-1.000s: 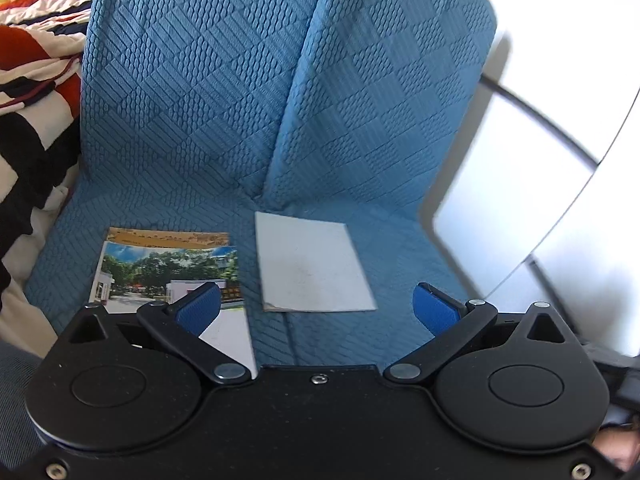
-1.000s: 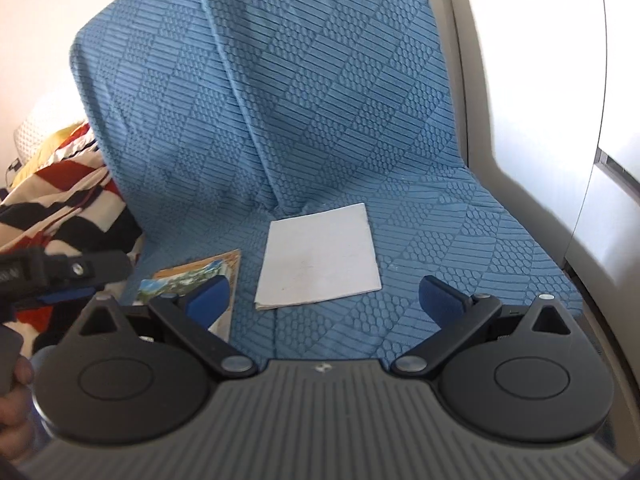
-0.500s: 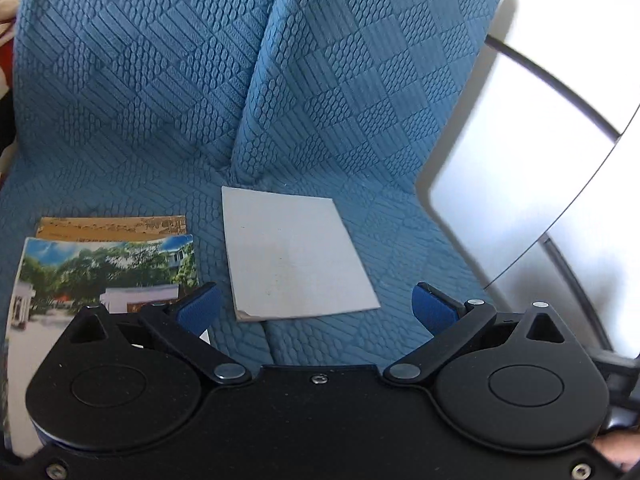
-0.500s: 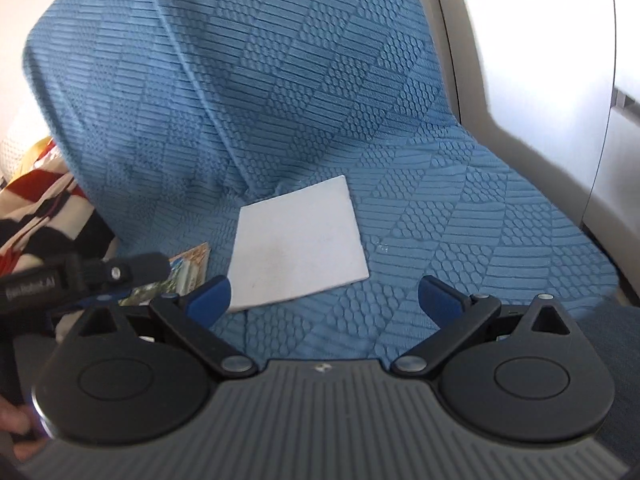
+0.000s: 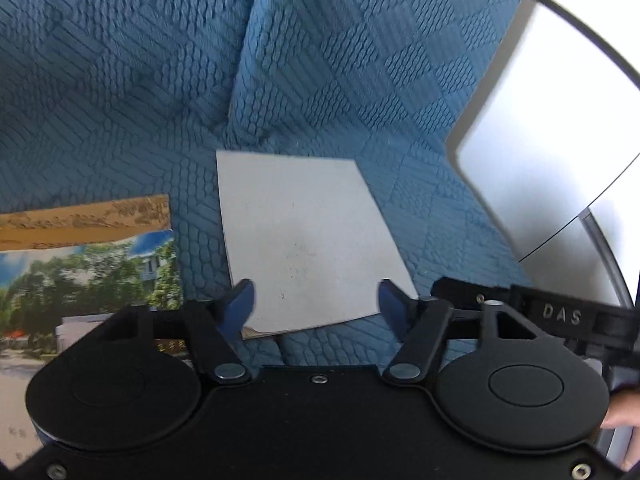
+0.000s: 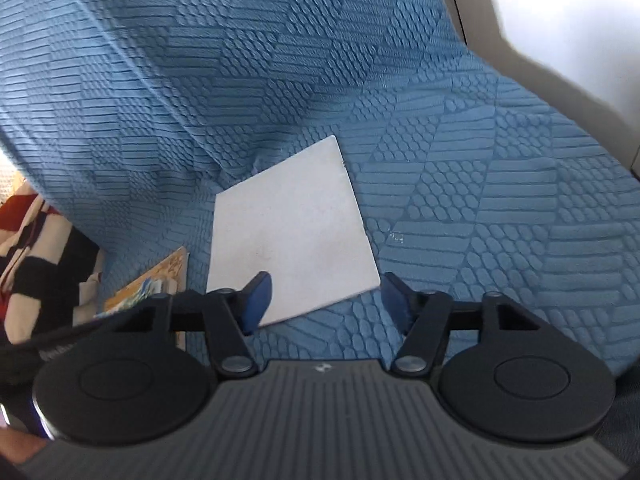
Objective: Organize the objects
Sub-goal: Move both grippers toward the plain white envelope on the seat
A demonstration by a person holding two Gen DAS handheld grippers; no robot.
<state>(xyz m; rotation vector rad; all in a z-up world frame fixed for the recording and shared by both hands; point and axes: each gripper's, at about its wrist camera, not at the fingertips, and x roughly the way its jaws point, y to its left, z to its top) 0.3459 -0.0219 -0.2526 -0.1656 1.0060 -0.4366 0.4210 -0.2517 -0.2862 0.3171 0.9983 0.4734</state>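
Note:
A plain white booklet (image 5: 304,240) (image 6: 292,240) lies flat on the blue quilted seat (image 5: 420,184). To its left a booklet with a photo of trees (image 5: 88,276) lies on top of a tan one (image 5: 84,220) (image 6: 160,276). My left gripper (image 5: 316,304) hovers over the white booklet's near edge. Its jaws are closing, and the blue pads touch nothing. My right gripper (image 6: 326,300) hangs over the same booklet's near right corner, jaws also closing with nothing pressed between them. Each gripper shows at the edge of the other's view.
The seat's blue backrest (image 6: 240,60) rises just behind the booklets. A red, black and white striped blanket (image 6: 40,264) lies off the seat's left side. A pale smooth panel (image 5: 540,160) stands to the right. A hand (image 5: 624,416) shows at the lower right.
Both grippers have come down and forward toward the white booklet, which now fills more of each view. Both pairs of jaws have narrowed from wide open to about half.

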